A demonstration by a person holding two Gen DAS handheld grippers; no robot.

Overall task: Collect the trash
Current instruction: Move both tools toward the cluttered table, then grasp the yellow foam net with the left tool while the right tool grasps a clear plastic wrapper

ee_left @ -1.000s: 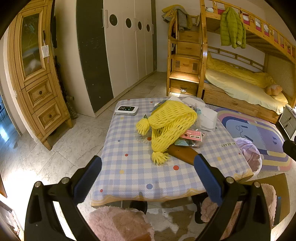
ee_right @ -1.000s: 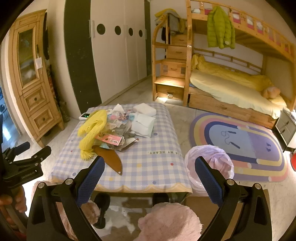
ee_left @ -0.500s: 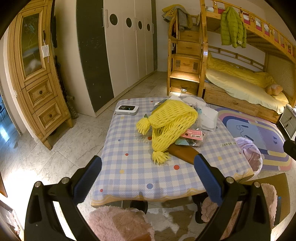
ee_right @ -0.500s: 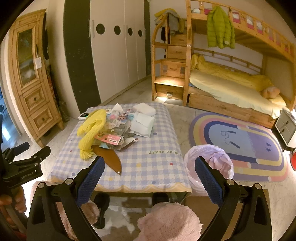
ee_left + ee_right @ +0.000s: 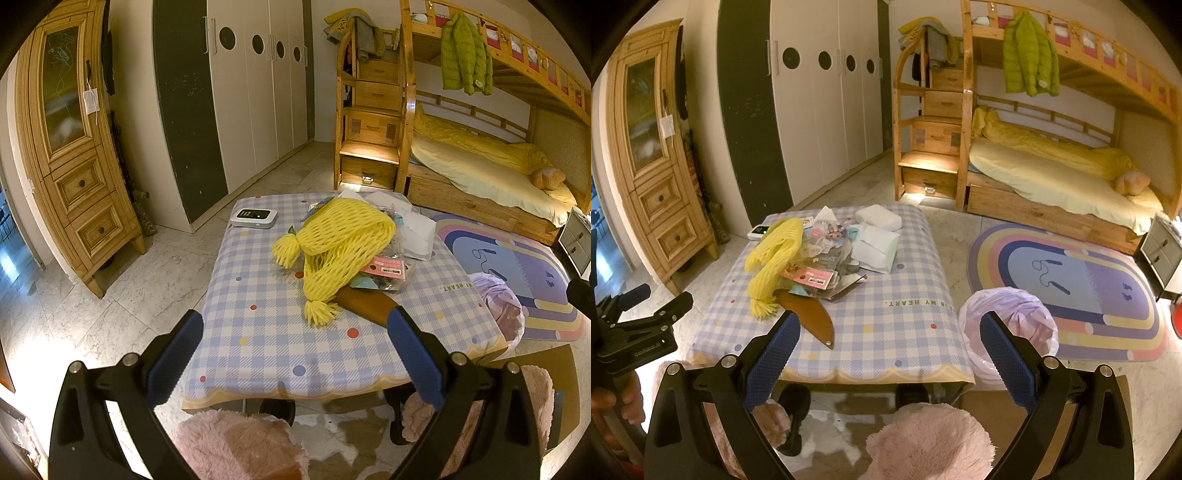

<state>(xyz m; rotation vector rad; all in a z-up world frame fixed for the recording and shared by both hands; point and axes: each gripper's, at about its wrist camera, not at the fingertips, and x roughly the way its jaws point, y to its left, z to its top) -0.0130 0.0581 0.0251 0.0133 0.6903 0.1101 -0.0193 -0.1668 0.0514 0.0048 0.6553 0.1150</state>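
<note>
Left wrist view: left gripper (image 5: 295,332) hovers short of the near edge of the checked counter (image 5: 266,332), blue fingers (image 5: 177,354) spread wide, nothing between them. Trash heaped at counter centre: yellow foam net (image 5: 340,243) draped over plastic wrappers (image 5: 388,267), white paper (image 5: 417,229) behind, brown leather piece (image 5: 365,302) at the heap's near side. White device (image 5: 254,218) at far left corner. Lilac-lined trash bin (image 5: 498,302) on the floor just right of the counter. Right wrist view: right gripper (image 5: 886,339) also held back from the counter (image 5: 886,325), fingers (image 5: 1008,358) spread, empty. Net (image 5: 772,254), wrappers (image 5: 820,258) and leather piece (image 5: 809,317) lie on the counter's left half; bin (image 5: 1008,325) beside its right near corner. Left gripper (image 5: 639,328) visible at the left edge, a hand (image 5: 613,402) below it.
</note>
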